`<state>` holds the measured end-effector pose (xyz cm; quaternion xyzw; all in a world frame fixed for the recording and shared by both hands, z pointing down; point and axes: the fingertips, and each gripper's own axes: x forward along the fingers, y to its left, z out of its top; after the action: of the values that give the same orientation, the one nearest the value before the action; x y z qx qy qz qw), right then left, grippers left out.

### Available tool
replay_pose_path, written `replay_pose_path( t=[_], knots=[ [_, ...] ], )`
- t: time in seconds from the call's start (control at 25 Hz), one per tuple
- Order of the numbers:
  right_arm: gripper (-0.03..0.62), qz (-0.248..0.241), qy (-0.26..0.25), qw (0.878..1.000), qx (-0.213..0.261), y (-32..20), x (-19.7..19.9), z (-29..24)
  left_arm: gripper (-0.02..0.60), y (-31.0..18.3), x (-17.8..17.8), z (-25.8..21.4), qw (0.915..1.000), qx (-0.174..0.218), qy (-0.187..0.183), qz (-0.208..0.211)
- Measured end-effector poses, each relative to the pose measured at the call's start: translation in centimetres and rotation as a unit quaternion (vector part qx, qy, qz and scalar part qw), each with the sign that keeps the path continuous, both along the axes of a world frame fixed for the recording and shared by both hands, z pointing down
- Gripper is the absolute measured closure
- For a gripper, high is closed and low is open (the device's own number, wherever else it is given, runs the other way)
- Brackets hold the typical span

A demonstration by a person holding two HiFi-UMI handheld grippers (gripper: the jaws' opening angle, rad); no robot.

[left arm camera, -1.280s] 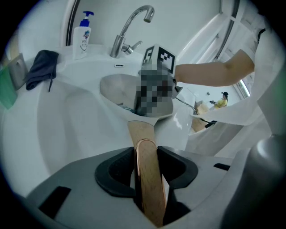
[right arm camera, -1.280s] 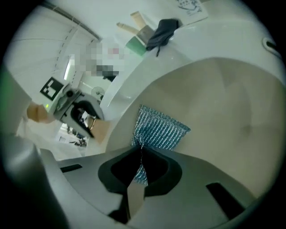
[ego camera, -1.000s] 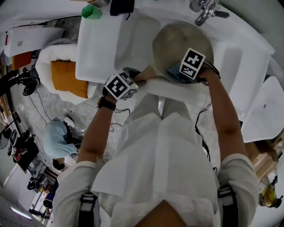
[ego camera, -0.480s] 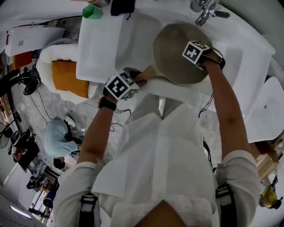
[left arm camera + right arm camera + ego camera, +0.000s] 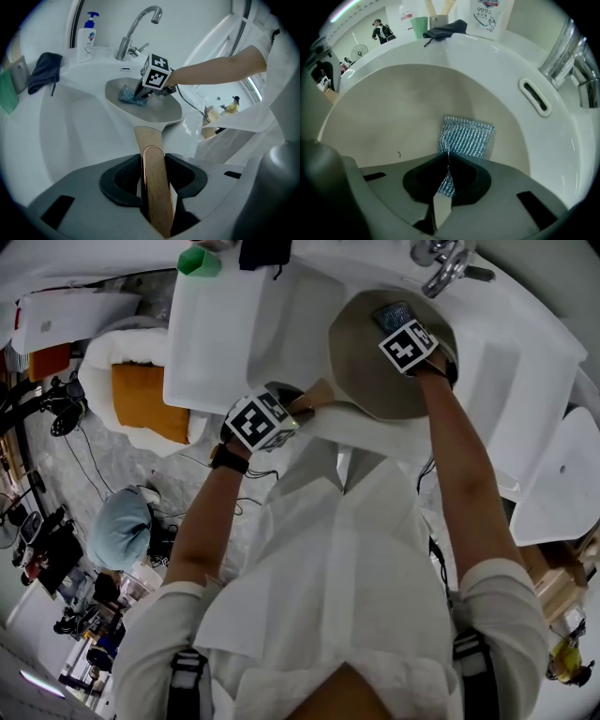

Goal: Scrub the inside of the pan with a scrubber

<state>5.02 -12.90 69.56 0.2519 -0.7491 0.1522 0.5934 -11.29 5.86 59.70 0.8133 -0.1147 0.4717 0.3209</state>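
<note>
Since the earlier frames, the right gripper has been sliding the blue scrubber from the pan's lower right to its upper edge, at the top centre of the head view. In the left gripper view, the left gripper is clamping the pan's wooden handle at bottom centre. In the right gripper view, closed jaws are pinching the scrubber against the pan's beige inside.

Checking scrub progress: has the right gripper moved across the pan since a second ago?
Yes. The right gripper, shut on the scrubber, has slid from the pan's near side up toward the faucet.
</note>
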Motion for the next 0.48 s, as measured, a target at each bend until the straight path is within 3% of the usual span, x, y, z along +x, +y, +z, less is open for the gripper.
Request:
replay_pose_path(
  t=[0.48],
  knots=[
    [0.58, -0.016, -0.076, 0.997, -0.008, 2.0, -5.1, -1.1, 0.416, 0.0, -0.1, 0.0, 1.0, 0.0, -0.002, 0.002]
  ],
)
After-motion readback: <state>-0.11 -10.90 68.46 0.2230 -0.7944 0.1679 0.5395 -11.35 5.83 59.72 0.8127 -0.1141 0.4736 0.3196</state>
